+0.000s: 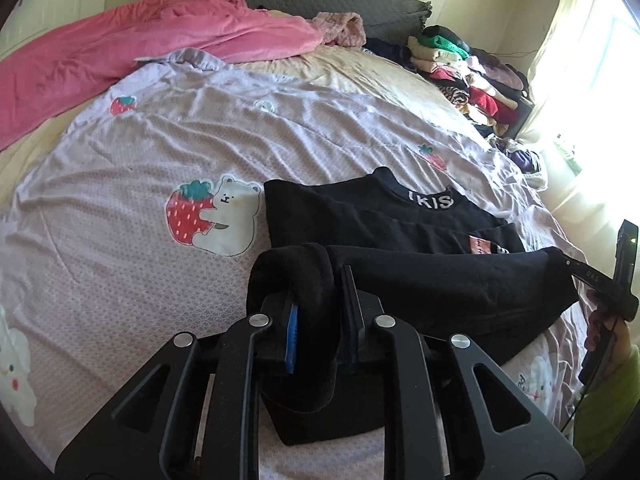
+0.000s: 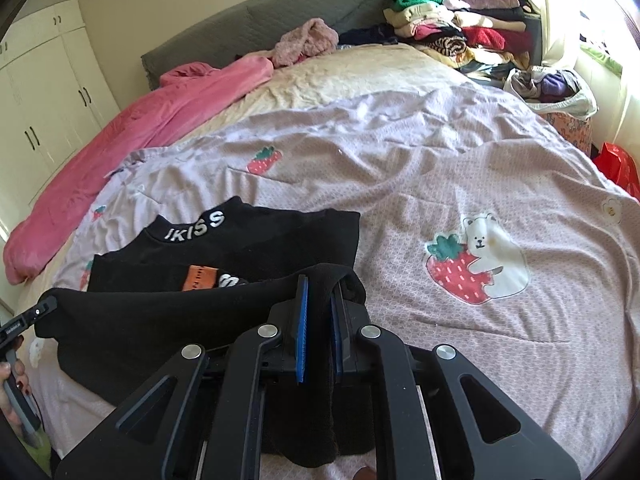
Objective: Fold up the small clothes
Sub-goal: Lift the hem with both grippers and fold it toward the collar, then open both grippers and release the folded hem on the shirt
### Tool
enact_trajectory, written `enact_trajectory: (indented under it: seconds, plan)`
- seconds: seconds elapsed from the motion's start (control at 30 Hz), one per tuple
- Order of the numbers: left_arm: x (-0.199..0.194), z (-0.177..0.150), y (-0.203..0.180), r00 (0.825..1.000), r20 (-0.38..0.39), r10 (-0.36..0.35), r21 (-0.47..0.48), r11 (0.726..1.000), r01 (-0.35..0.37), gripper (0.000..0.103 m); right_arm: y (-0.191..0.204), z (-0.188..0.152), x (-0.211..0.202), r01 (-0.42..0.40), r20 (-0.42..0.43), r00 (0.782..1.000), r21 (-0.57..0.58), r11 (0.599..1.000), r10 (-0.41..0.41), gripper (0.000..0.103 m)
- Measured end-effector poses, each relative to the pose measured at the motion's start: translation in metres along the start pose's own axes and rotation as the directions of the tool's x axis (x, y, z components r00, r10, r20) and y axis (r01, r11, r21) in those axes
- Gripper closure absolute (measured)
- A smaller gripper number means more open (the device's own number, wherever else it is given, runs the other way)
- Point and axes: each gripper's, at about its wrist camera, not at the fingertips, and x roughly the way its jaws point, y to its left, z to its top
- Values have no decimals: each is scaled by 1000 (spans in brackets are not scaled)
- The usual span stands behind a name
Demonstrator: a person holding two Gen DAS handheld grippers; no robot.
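1. A lilac bedspread (image 2: 400, 168) printed with strawberries and bears is seen covering the bed; it serves here as the landmark.
2. A pink blanket (image 1: 120, 52) is bunched along the bedspread's far edge, and a pile of folded clothes (image 2: 452, 24) is stacked beyond its far corner, by the window.
3. A black top (image 2: 224, 248), lettered at the collar, is laid flat on the near part of the bedspread, with its lower hem lifted clear of the cloth and stretched between the two grippers.
4. The left gripper (image 1: 320, 312) is closed on one end of the hem, black fabric bunched between its blue pads.
5. The right gripper (image 2: 318, 320) is likewise clamped on the other end, fabric hanging down between the jaws.
6. Risk is judged to lie in an uneven carry: if one end is moved further than the other, the fold could land skewed, and a thick bunch could slip from the pads or drag the flat half out of shape.
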Motion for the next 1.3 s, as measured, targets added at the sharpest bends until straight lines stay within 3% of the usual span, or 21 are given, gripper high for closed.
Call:
enact_trajectory:
  seconds: [0.1,0.2,0.33,0.43,0.67,0.93,1.0,1.3]
  plan:
    - [4,1,0,1000,5,1,6,1000,-1,90,-2,1,6,-7,-13,1000,-4,1000,7,92]
    - [2,0,-1,999,22,-27,5,1000,27,80,-3,1,8,-28,-24,999,3,1000,28,84]
    - [-7,-5,-7,997,54,-62,7,998,62,66,-3,-2,-5,-51,-2,999,5,999,51,58]
    - [-20,-10,-12,994,90,-67,21,998,65,57,-6,-8,-19,-71,11,997,17,997,71,58]
    - [-51,-27,-10,985,146,-98,21,995,96,50,-4,-32,-46,-96,19,995,15,995,95,56]
    - [-50,-56,-6,993,68,-97,18,995,96,43,15,-56,-57,-130,1,992,-22,991,130,52]
    - [-47,-55,-3,993,60,-104,7,995,103,43,17,-58,-55,-128,-7,992,-20,992,128,47]
    - [-17,-36,-9,991,6,-135,-29,990,135,43,10,-51,-36,-130,-29,991,24,991,131,49]
